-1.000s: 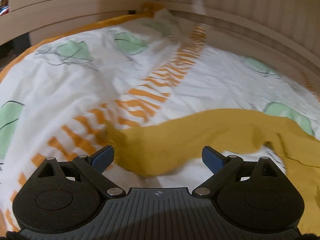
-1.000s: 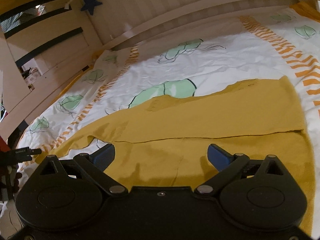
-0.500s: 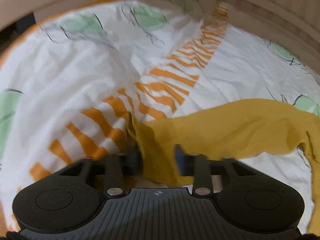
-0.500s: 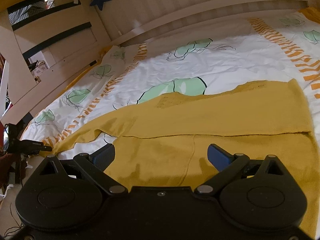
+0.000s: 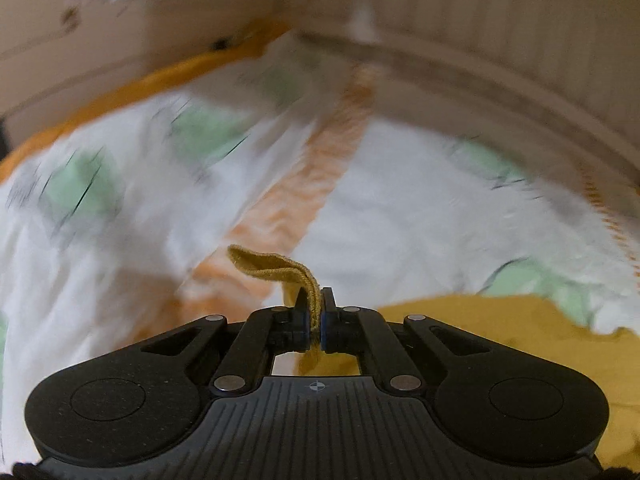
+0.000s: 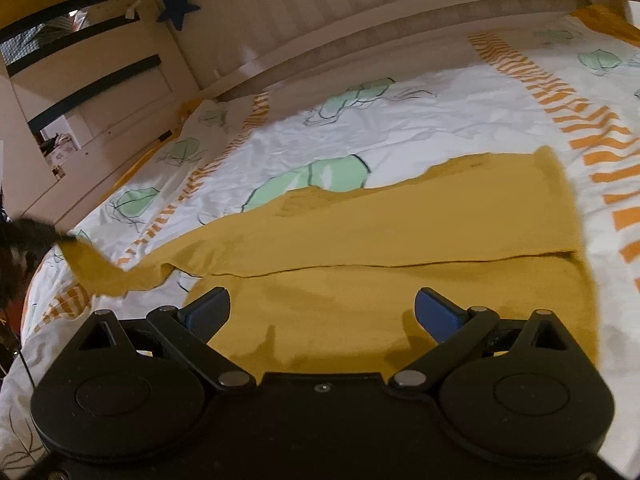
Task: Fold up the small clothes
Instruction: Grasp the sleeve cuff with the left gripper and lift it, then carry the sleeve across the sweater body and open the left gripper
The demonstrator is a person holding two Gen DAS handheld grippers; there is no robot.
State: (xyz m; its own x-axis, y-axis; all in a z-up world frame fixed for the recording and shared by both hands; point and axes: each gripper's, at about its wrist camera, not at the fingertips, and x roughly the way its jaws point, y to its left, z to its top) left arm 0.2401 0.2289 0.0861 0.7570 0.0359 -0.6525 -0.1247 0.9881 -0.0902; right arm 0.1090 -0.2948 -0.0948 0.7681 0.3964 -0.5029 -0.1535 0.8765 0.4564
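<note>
1. While blur smears the bedding behind it, seen from the left wrist: left gripper (image 5: 315, 316) clamped tight on the sleeve end (image 5: 276, 268) of the mustard sweater (image 5: 500, 332), fingers (image 5: 329, 320) closed with only the cloth between them.
2. Pinched sleeve end lifted off the bed, its free tip curling up and over to the left above the fingers, a short strip hanging below them.
3. Rest of the sweater spread at lower right on the white duvet (image 5: 400, 208), printed with green shapes and an orange striped band.
4. Pale wooden bed rail (image 5: 460, 76) curving across the top, heavily blurred.
5. Seen from the right wrist: right gripper (image 6: 322, 310) spread wide and holding nothing, blue-padded fingers (image 6: 208, 312) poised just above the sweater body (image 6: 400, 240); contact with the cloth not clear.
6. Sweater lying flat on the duvet (image 6: 420, 120), one layer folded over another along a straight edge across the middle.
7. One sleeve (image 6: 120, 272) stretching to the far left, rising to a dark blurred shape at the frame edge, apparently the left gripper (image 6: 24, 236).
8. Slatted bed frame (image 6: 100, 92) behind, a dark blue star (image 6: 178, 4) hanging from it at upper left.
</note>
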